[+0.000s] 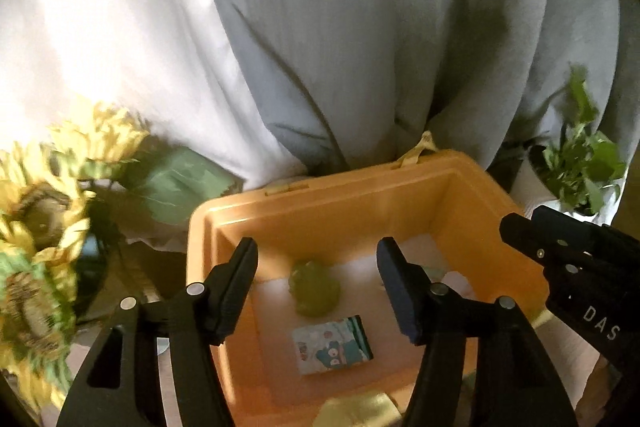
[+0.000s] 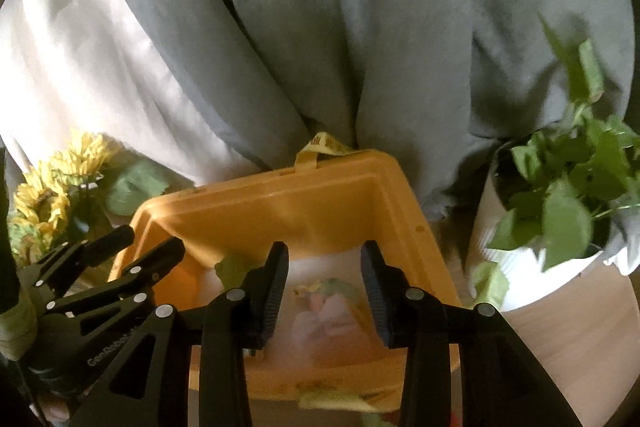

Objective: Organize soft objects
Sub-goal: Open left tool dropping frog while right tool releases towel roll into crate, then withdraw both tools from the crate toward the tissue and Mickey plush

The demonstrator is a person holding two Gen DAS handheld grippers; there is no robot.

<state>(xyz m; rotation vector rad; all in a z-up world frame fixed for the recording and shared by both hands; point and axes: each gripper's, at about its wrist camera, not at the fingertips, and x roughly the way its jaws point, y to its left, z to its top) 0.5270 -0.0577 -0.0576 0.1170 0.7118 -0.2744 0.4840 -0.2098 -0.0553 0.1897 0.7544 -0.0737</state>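
An open orange box stands before the curtain; it also shows in the right wrist view. On its white floor lie a green soft toy and a small tissue pack with a blue bear print. In the right wrist view a pale pink and green soft object lies blurred inside. My left gripper is open and empty above the box. My right gripper is open and empty above the box; it also shows at the right edge of the left wrist view.
Yellow artificial sunflowers stand left of the box. A leafy plant in a white pot stands on the wooden surface at the right. Grey and white curtains hang right behind. A yellow-green soft thing lies at the box's near edge.
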